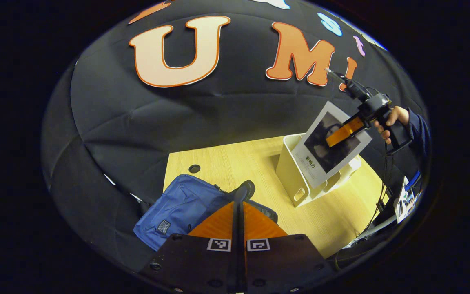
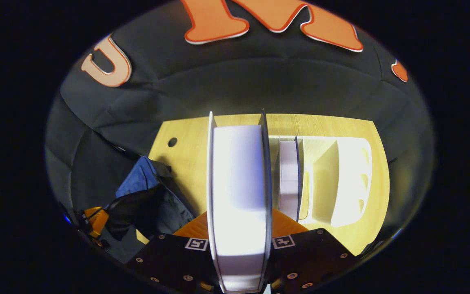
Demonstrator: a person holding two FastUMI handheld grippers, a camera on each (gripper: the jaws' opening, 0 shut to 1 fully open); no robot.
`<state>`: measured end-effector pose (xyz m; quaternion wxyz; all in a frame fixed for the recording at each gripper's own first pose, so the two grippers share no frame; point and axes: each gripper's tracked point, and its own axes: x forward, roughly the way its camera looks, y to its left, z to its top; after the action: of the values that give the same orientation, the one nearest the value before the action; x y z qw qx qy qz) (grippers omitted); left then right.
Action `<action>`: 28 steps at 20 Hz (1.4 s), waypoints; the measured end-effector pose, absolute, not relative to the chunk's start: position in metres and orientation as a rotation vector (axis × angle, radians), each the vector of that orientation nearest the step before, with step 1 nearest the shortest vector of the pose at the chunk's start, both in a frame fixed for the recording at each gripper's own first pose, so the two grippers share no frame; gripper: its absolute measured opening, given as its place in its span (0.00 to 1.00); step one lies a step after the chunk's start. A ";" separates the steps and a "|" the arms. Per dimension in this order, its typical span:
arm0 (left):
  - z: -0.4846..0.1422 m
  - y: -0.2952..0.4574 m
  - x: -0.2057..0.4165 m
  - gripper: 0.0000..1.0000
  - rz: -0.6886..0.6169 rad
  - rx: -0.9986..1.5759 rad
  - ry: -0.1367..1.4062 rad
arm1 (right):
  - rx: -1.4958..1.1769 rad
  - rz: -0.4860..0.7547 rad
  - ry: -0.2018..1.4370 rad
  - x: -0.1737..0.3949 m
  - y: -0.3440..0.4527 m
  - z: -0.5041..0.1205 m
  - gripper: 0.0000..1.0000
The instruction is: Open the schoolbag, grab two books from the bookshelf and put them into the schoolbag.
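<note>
Left gripper view: my left gripper point(image 1: 238, 196) sits low over the blue schoolbag point(image 1: 180, 208), fingers pressed together on what looks like a thin dark strap or flap of the bag rising between them; can't tell exactly which part. The bag lies at the near-left corner of the wooden table point(image 1: 235, 163), flat, with a dark opening next to my fingers. Farther right on the table stands the white bookshelf point(image 1: 296, 175). Above it my right gripper point(image 1: 343, 134) is held up by a hand point(image 1: 390, 120) in a dark sleeve, clamped on a book point(image 1: 331, 145) with a white border and a dark cover picture; the book is tilted and lifted clear of the shelf, hanging in front of its top. Right gripper view: same book point(image 2: 239, 196) seen edge-on, white pages running straight up between my right gripper's fingers point(image 2: 278, 224), one finger on each cover, so it's gripped firmly. Beyond it, the bookshelf point(image 2: 341, 179) lies across the table point(image 2: 186, 139) with a second book point(image 2: 289, 179) standing upright in the compartment nearest the held one; the other compartments look bare. The schoolbag point(image 2: 145, 192) is off to the left, with the left gripper point(image 2: 96, 218) at its near side, partly hidden by dark fabric.
</note>
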<state>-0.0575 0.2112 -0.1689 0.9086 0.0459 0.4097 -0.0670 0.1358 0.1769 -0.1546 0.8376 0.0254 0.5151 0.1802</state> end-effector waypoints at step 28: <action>-0.165 0.215 -0.046 0.01 -0.233 0.208 0.973 | 0.627 0.593 1.171 -0.031 0.378 -0.250 0.41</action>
<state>-0.0456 0.2154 -0.1647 0.8722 0.0994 0.4658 -0.1114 -0.0307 0.3779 -0.2496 0.7469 0.2864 0.5353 0.2711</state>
